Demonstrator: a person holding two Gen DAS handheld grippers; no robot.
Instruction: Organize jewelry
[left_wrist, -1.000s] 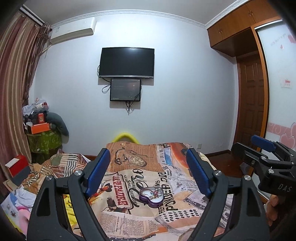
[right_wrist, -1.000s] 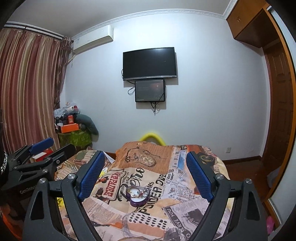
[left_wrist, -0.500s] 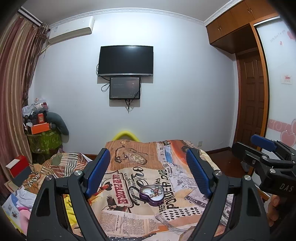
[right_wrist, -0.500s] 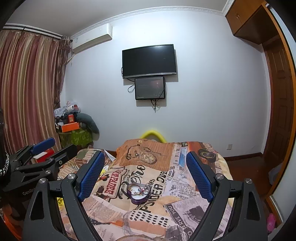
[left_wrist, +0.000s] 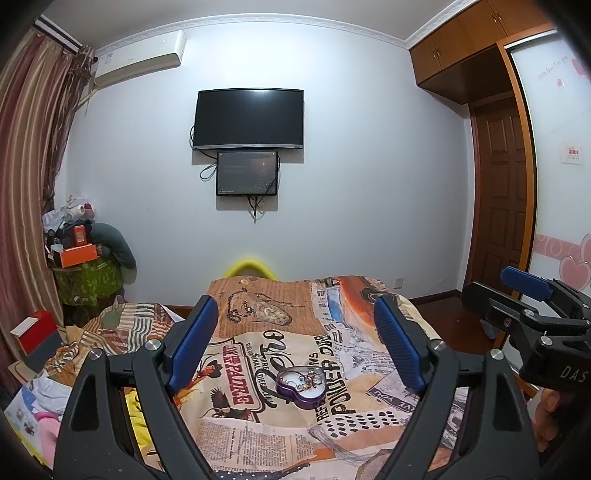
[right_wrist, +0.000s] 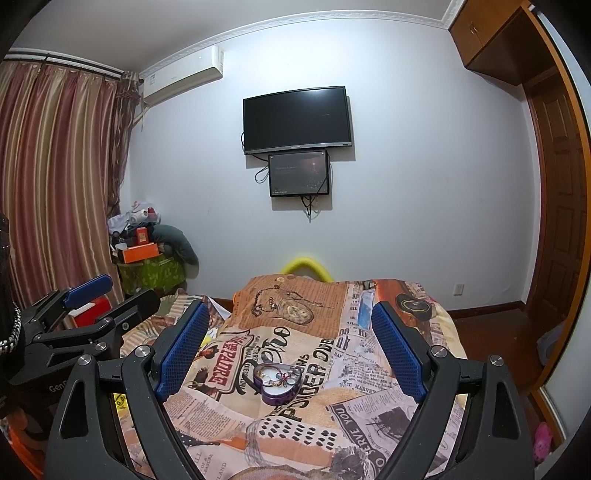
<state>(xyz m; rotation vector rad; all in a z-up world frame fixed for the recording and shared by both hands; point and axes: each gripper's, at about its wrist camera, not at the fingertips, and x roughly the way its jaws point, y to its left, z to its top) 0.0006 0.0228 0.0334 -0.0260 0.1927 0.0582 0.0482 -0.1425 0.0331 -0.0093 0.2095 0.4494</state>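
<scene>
Left wrist view shows the left gripper with its blue-padded jaws opening, spread wide above a cloth printed like old newspaper, and nothing is between the pads. A purple heart-shaped jewellery box lies open on the cloth ahead of the jaws, small trinkets visible inside on its white lining. A dark chain necklace lies farther back on the cloth, well apart from the box. At the right edge the right gripper hovers beside the cloth. Right wrist view shows that gripper's jaws likewise wide apart and empty, the box lying between and beyond them, the necklace behind it.
</scene>
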